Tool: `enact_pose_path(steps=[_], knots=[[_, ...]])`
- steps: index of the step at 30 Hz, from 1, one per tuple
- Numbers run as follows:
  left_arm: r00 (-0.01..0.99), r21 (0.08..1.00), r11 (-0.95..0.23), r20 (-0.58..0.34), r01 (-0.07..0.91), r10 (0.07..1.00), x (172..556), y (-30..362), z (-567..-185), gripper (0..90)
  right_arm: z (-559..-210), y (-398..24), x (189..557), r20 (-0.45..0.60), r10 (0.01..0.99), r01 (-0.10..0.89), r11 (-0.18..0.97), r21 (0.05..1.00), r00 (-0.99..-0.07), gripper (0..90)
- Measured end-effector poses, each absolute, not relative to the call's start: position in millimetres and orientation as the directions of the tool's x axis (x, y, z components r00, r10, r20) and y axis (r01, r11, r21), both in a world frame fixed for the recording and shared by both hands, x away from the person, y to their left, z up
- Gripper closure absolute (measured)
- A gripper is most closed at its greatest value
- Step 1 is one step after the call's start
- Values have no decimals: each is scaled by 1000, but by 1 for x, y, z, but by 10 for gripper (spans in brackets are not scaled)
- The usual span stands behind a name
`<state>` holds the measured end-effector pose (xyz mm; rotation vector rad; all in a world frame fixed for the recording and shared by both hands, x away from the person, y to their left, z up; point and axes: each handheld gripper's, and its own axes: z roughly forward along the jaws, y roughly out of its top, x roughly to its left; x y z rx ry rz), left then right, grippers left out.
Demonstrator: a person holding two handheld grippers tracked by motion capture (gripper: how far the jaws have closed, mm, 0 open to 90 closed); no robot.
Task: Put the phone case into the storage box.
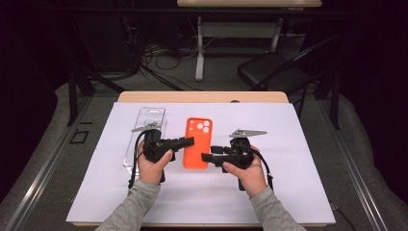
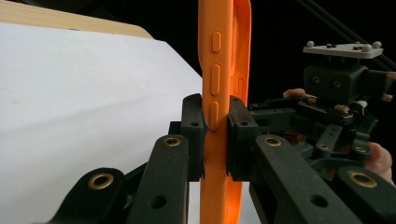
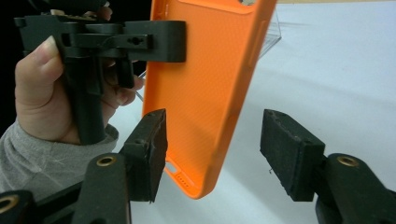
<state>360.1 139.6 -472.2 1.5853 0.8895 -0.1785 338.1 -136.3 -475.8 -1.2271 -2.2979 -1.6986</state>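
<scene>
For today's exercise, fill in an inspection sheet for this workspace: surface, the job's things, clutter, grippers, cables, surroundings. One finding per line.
Surface: table under a white sheet.
Job's things: orange phone case, lifted off the sheet and held on edge.
Clutter: clear plastic package lying left of the case.
Grippers: left gripper shut on the case's side edge; right gripper open, jaws either side of the case's lower end.
Cables: one trails from each gripper; a tangle on the floor beyond.
Surroundings: dark room, black chair, second table.

Bare white sheet (image 1: 288,192) lies open right of the orange case (image 1: 197,144); the clear plastic packaging (image 1: 144,137) crowds its left.
</scene>
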Motion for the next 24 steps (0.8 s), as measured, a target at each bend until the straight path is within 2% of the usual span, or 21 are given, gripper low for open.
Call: enact_pose_path(steps=[12,24], knots=[[704,779,25,-579,626,412,356,132,-474,808,-479,-142,341,510,532,630,57,775,-676,455],[712,782,18,-577,624,401,353,128,-474,808,-482,-142,342,529,509,641,59,766,-679,542]])
